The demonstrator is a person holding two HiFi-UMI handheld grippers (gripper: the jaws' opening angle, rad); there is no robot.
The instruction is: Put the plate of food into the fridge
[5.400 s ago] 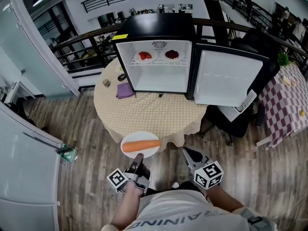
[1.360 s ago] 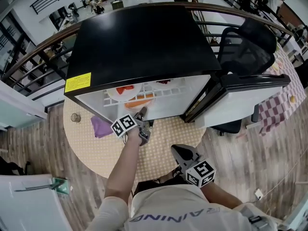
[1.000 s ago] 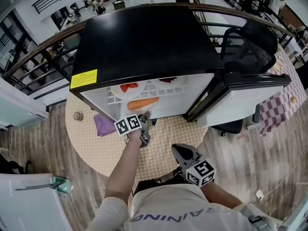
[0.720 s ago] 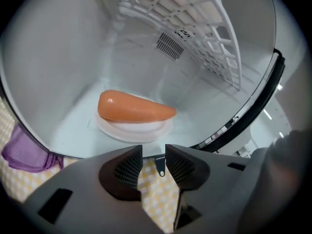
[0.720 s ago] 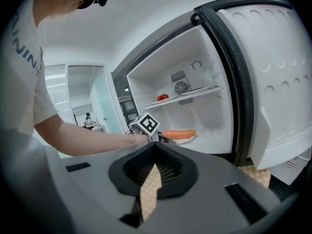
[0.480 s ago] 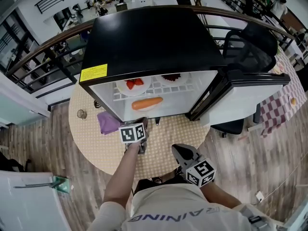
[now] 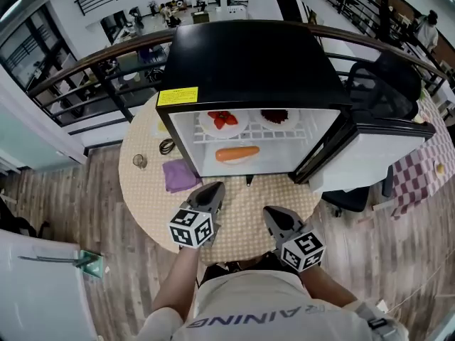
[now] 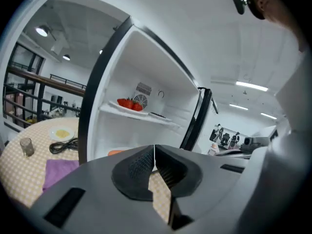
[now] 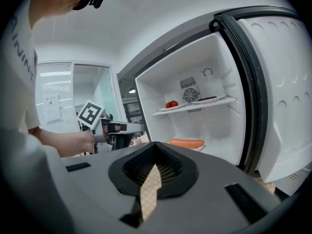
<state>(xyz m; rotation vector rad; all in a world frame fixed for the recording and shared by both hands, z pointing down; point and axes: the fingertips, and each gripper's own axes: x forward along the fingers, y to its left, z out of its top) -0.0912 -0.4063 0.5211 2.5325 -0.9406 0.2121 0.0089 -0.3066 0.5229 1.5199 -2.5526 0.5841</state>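
Item: white round plate carrying one long orange piece of food, which is lying on the white floor of the black-cased compact fridge, below the wire shelf and towards its left side. The fridge is standing on a round table covered with a beige dotted cloth, and its white-lined door is hanging wide open at the right. Upper shelf: a white plate of red strawberries is sitting at the left and a white plate of dark red food at the right. Left gripper: it is hovering over the table in front of the fridge opening, apart from the plate, with its jaws pressing together and nothing lying between them. Right gripper: it is hovering near the table edge, closer to the person, with its jaw tips meeting and gripping nothing. Table contents left of the fridge: a folded purple cloth, a small clear glass and a coiled black cable are all resting apart from one another. Surroundings: a black office chair is standing behind the open door.
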